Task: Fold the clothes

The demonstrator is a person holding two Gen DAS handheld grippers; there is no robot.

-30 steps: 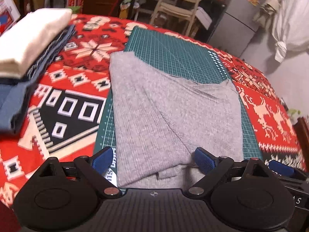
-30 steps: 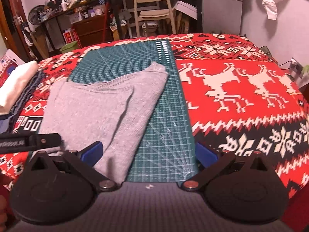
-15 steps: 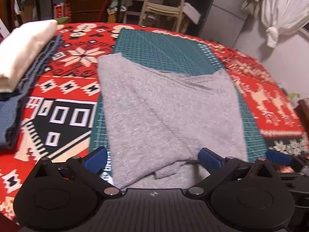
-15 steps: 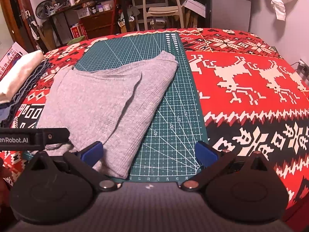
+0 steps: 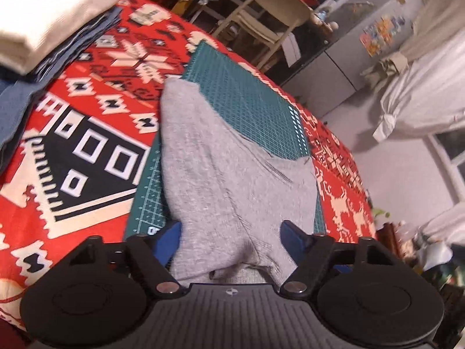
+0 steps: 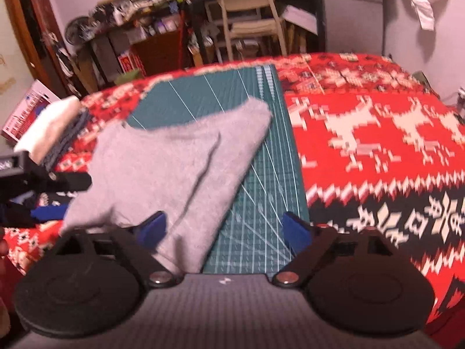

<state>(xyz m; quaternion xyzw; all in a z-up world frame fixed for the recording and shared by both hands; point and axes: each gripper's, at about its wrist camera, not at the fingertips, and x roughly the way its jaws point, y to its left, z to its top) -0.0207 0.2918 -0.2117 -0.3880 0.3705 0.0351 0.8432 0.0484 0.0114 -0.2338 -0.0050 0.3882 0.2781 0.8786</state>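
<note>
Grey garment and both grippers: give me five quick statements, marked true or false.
1. The grey garment lies partly on a green cutting mat. True.
2. The left gripper is shut flat with nothing between its fingers. False: its fingers stand apart with the garment's near edge between them.
3. A cream folded cloth sits on top of a stack of blue clothes. True.
4. The right gripper is shut. False: its fingers stand wide apart over the garment's corner and the mat.
5. The tablecloth is plain white. False: it is red with white and black patterns.
</note>
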